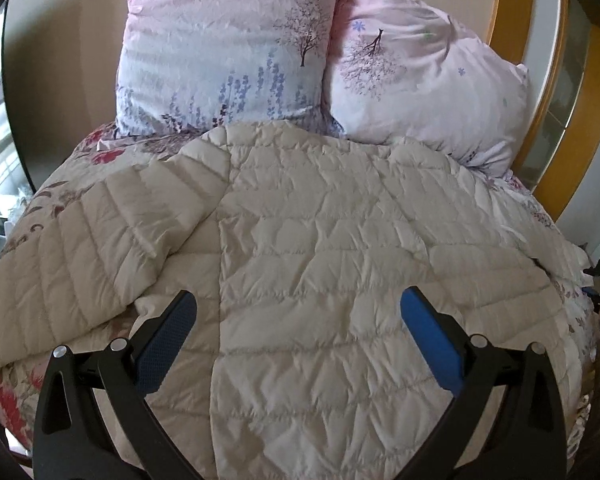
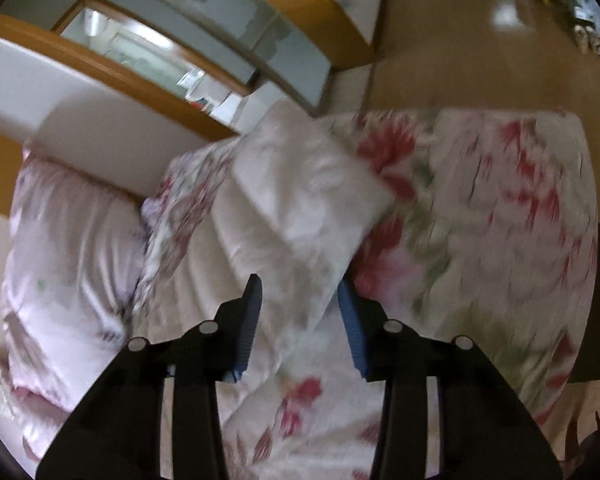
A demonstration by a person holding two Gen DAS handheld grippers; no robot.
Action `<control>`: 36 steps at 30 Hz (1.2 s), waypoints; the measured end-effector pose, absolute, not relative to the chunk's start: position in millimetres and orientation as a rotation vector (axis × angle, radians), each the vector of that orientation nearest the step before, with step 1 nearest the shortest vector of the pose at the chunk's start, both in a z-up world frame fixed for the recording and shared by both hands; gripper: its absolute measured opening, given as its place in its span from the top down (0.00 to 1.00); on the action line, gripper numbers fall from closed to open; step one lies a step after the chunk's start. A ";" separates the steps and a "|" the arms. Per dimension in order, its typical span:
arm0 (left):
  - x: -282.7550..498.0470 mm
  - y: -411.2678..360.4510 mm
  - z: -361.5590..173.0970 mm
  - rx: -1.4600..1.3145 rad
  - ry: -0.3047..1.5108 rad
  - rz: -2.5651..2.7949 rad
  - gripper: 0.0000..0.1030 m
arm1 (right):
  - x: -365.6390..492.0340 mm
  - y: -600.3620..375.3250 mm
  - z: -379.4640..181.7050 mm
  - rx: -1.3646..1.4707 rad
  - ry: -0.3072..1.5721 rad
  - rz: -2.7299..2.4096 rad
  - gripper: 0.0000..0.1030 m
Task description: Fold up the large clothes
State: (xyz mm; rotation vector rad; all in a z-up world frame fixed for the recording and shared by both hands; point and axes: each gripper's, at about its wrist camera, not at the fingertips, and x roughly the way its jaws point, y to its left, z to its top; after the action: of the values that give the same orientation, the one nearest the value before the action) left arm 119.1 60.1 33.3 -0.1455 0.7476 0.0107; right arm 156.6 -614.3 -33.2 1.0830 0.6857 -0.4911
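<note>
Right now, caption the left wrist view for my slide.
Open left gripper above a cream quilted jacket spread on the floral bedspread, two pillows behind.

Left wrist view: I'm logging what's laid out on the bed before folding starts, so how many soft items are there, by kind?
Pillows: 2, one on the left and one on the right
Quilted cream jacket: 1
Floral bedspread: 1
Total: 4
</note>
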 end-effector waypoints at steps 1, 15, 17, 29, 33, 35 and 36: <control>121.2 60.3 32.1 -0.148 0.750 0.006 0.01 | 158.1 -619.5 -34.7 1.083 0.689 -0.508 0.67; 135.3 89.9 30.9 -0.429 0.664 -0.185 0.01 | 202.1 -577.9 20.7 0.682 0.626 -0.541 0.96; 137.6 93.1 32.4 -0.460 0.656 -0.205 0.01 | 214.0 -550.6 43.6 0.598 0.595 -0.470 0.96; 163.4 90.4 40.3 -0.562 0.664 -0.312 0.01 | 242.0 -308.8 103.3 0.279 0.570 0.222 0.96; 180.3 79.4 31.6 -0.642 0.710 -0.389 0.05 | 245.9 -228.0 76.9 0.227 0.690 0.413 0.96; 187.8 73.8 26.6 -0.666 0.738 -0.404 0.05 | 248.9 -193.4 63.0 0.197 0.749 0.469 0.96; 194.8 68.1 22.0 -0.678 0.762 -0.415 0.05 | 247.7 -176.5 51.6 0.172 0.798 0.503 0.94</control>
State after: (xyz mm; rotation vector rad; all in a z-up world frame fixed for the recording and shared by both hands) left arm 194.8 68.1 22.0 -0.6779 0.7616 -0.4148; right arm 247.7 -176.5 51.6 0.1723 0.7980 0.5027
